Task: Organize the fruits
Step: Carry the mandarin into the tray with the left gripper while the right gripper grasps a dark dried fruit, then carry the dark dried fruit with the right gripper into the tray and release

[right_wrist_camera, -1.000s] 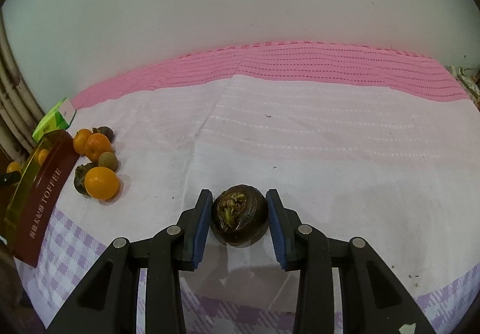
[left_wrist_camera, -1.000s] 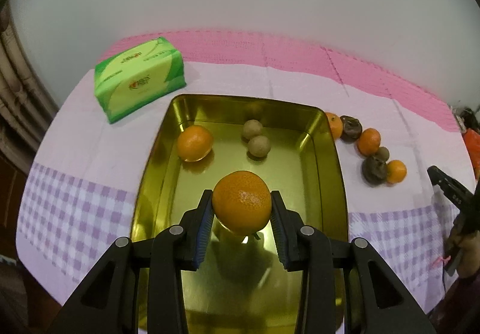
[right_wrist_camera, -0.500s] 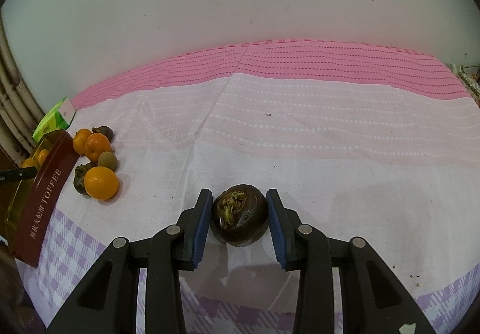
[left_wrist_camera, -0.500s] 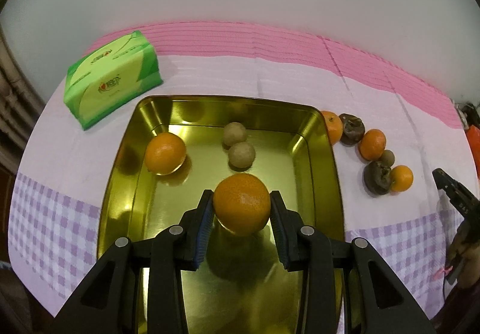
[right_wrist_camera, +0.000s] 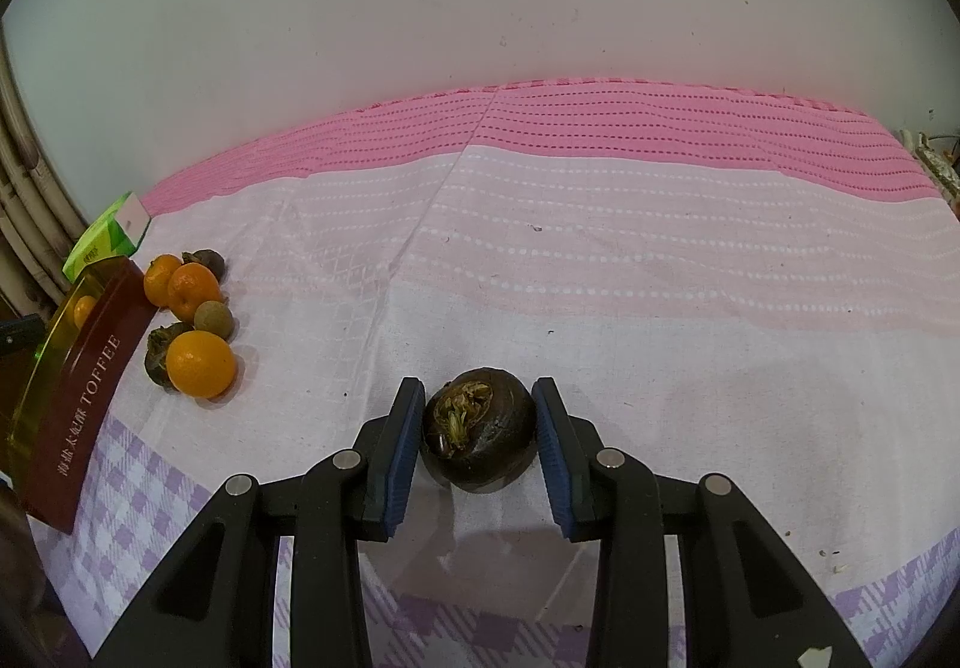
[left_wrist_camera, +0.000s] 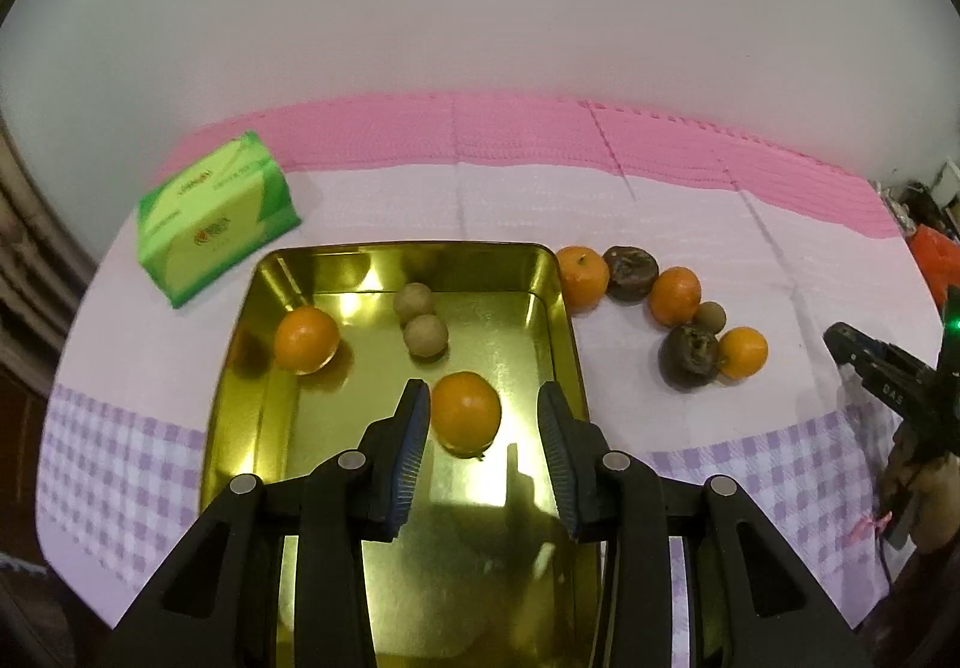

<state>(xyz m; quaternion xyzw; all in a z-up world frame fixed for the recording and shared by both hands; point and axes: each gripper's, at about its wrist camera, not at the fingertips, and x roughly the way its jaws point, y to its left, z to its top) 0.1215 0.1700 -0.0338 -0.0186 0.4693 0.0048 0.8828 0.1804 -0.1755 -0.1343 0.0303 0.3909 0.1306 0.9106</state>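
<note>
A gold tin tray holds an orange, two small brown round fruits and a second orange. That second orange lies on the tray floor between the fingers of my left gripper, which is open and stands above it with a gap on the right side. My right gripper is shut on a dark brown fruit low over the tablecloth, far to the right of the tray. A cluster of loose fruit, oranges and dark ones, lies just right of the tray.
A green tissue pack sits behind the tray's left corner. The tray's red "TOFFEE" side shows at the left of the right wrist view, with the loose fruit beside it. A pale wall backs the table.
The left gripper has let go of the orange, which now rests in the tray, and has pulled up and back from it. The right gripper and its dark fruit have not moved.
</note>
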